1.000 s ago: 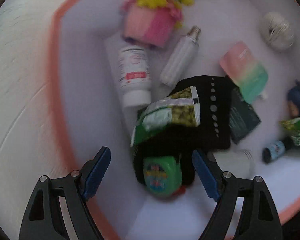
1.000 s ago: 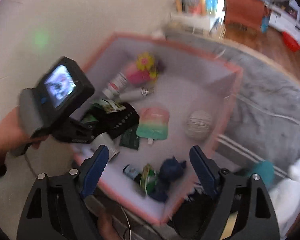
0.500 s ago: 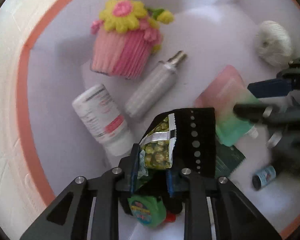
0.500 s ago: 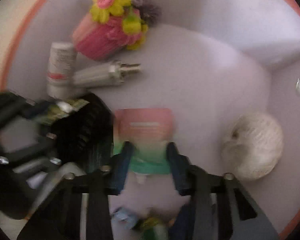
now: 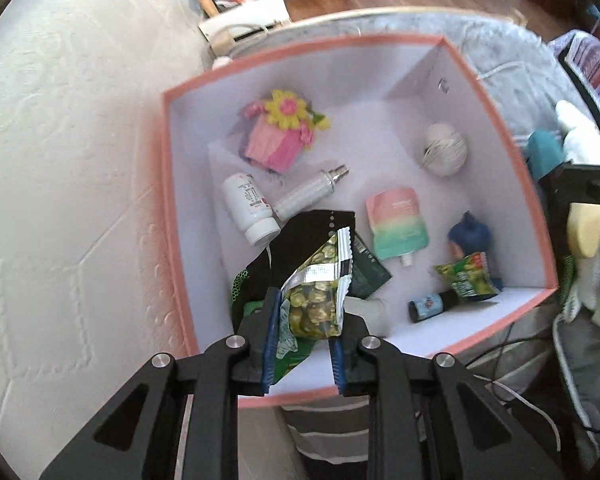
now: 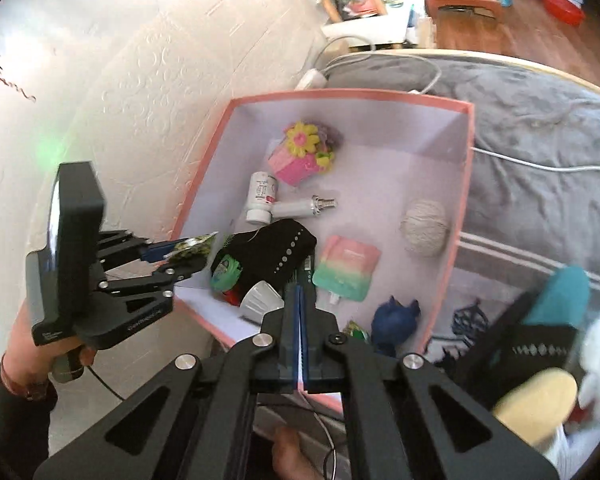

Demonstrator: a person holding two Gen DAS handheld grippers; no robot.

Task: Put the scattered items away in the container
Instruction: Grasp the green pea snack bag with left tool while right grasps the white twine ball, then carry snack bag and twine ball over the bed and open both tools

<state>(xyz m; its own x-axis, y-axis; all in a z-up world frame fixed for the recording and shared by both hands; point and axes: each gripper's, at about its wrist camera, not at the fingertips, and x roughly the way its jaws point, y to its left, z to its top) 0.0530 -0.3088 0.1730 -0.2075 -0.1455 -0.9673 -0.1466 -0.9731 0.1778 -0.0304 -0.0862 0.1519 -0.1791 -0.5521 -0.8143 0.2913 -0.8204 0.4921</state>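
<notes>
My left claw [image 5: 303, 340] is clamped on a green snack packet [image 5: 318, 292], which sits above the near left corner of the pink box [image 5: 168, 184]. My right claw [image 6: 301, 308] has just been closing; its jaws now meet with nothing visible between them, over the box's near edge. Below lie a black sock [image 6: 276, 252], a pink-and-green pouch [image 6: 346, 268], a ball of string [image 6: 425, 228], a white bottle [image 6: 262, 198], a knitted cupcake [image 6: 302, 154] and a blue toy [image 6: 394, 318]. The box stands between a white wall [image 5: 72, 184] and a grey rug [image 6: 540, 152].
</notes>
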